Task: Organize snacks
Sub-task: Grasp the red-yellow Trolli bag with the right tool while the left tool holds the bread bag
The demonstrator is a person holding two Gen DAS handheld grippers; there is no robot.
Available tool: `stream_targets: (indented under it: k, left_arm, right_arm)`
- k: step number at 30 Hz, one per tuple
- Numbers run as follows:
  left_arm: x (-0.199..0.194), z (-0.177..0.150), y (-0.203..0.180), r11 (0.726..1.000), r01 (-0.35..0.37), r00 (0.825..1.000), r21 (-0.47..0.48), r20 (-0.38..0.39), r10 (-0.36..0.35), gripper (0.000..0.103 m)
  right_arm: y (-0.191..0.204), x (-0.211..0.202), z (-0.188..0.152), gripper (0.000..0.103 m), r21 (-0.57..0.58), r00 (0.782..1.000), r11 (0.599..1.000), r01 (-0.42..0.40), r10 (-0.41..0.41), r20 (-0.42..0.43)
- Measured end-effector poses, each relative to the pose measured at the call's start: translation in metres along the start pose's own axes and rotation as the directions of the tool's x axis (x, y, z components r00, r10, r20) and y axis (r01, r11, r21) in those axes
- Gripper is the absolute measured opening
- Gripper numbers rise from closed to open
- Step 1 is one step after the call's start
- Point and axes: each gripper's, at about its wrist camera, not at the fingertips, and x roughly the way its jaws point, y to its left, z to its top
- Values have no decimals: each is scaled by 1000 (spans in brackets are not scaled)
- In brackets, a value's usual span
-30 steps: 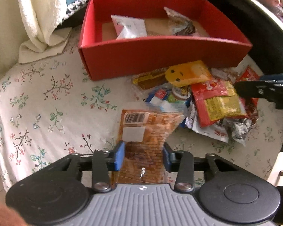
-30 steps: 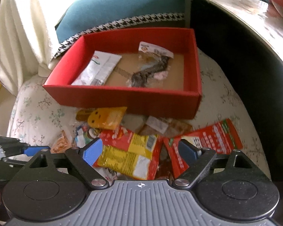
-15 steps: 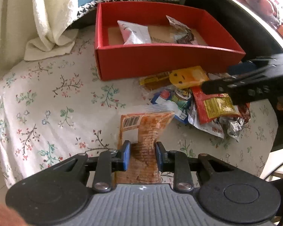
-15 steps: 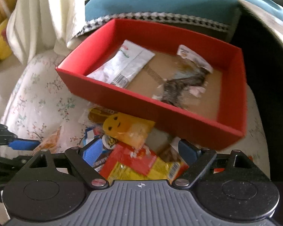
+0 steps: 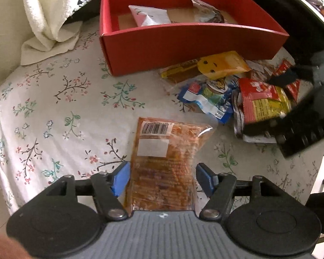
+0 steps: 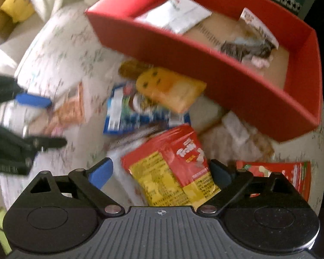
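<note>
A red box (image 5: pixel 183 43) stands at the back of the flowered table and holds a white packet (image 5: pixel 149 16) and a dark clear packet (image 5: pixel 207 13). My left gripper (image 5: pixel 162 178) is open, its blue pads either side of an orange-brown snack bag (image 5: pixel 162 161) lying on the cloth. My right gripper (image 6: pixel 159 171) is open over a red and yellow packet (image 6: pixel 177 172), which lies between its pads. A yellow smiley packet (image 6: pixel 168 88) and a blue packet (image 6: pixel 127 112) lie in the pile before the box (image 6: pixel 226 69).
A cream towel (image 5: pixel 47 21) hangs at the back left. A dark table edge (image 5: pixel 308 10) runs along the right. More packets lie at the right of the pile (image 6: pixel 291 172). The right gripper's body shows in the left wrist view (image 5: pixel 302 112).
My left gripper has opened and let go of the orange-brown bag, which now lies flat. My right gripper has swung down and left over the snack pile, onto the red and yellow packet.
</note>
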Motion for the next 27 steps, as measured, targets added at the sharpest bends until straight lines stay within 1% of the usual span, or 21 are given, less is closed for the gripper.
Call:
stream_targets:
  k: [3,4,5,7,9,10,11,12,14,17,19,21,22,23,25,27]
  left_arm:
    - [1,0,1,1000,7,1000,-15,-2,-7,60]
    - [1,0,1,1000,4,1000,-12,-2,-4,60]
    - [2,0,0,1000,-4,1000,-4,0,4,60]
    - [3,0,-1,1000,-18,1000,9,4,18,60]
    - [3,0,-3,1000,-24,1000,14,5,24,60]
    - [3,0,-2,999,-29,1000,16,11,28,58]
    - [4,1,-4,999,-38,999,17,17,38,52]
    - [4,0,-4,999,-47,999,22,26,46,51]
    - [2,1,1,999,-30,999,12,33,29,43]
    - [-2,1,3,1000,-12,999,5,43,12,37]
    - [-5,0,3,1000,-5,999,0,50,5,35]
    - [-6,-1,4,1000,-2,999,10,48,2,36]
    - [-6,-1,4,1000,-7,999,17,37,6,41]
    - [-4,-2,4,1000,-21,999,3,25,21,52]
    - [2,-3,6,998,-61,998,-9,1,61,64]
    - [4,-4,3,994,-106,994,20,9,106,74]
  right_arm:
    - [1,-2,-8,97,-7,1000,1000,-10,10,-5]
    - [5,-2,-10,97,-23,1000,1000,3,-3,-2]
    - [8,-1,-12,94,-31,1000,999,19,-19,-3]
    - [11,4,-13,92,-24,999,998,53,-53,-7]
    - [14,2,-12,81,-6,997,997,77,-77,16]
    - [14,-1,-13,78,17,996,997,79,-80,31]
    - [13,-6,-17,73,45,997,997,67,-69,46]
    - [13,-9,-19,71,68,997,996,53,-57,61]
    - [11,-16,-23,69,103,995,994,36,-45,87]
    - [8,-19,-27,68,141,993,989,37,-52,102]
    - [9,-23,-31,67,149,992,988,37,-55,115]
    - [10,-24,-32,67,162,992,987,21,-41,120]
    - [10,-24,-33,67,165,992,986,19,-40,121]
    - [12,-21,-31,67,166,992,986,25,-45,120]
    - [12,-19,-29,68,157,992,987,31,-49,117]
    - [12,-17,-28,68,153,992,988,34,-51,113]
